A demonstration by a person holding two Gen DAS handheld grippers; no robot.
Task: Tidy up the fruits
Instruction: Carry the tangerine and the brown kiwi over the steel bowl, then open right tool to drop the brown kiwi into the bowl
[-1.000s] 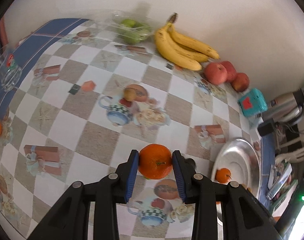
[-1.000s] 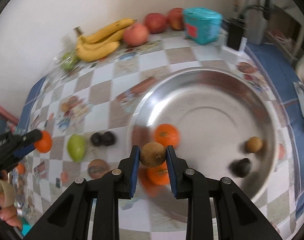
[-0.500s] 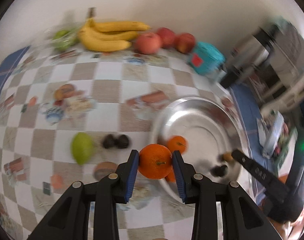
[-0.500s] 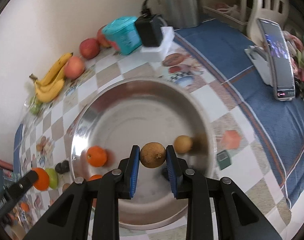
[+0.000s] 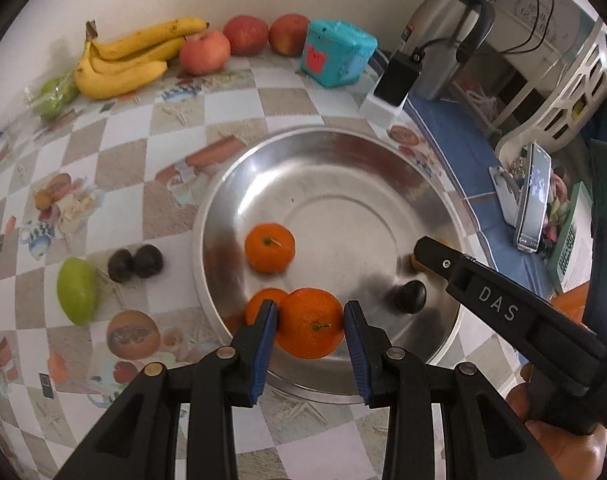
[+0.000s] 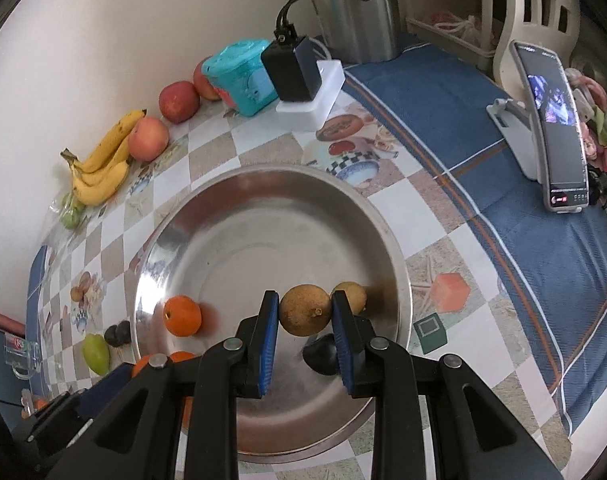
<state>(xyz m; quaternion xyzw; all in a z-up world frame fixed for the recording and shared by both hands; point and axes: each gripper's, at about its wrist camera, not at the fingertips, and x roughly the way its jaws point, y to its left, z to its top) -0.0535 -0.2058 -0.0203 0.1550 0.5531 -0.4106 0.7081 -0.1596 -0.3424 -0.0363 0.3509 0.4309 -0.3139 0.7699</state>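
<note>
Clutter at the table's far edge
A teal box (image 5: 337, 53), a steel kettle (image 5: 447, 36), a black adapter (image 6: 290, 68) on a white block, perhaps a phone (image 6: 551, 128) propped upright.

An orange (image 5: 310, 323) sits clamped between the left claw's (image 5: 310, 334) blue pads, over the near edge of a round steel bowl (image 5: 383, 172). Two more oranges lie in the bowl just beyond and left of that claw. A brown round fruit (image 6: 305, 310) is pinched in the right claw (image 6: 305, 330), with another and a dark one just past its right pad.
</note>
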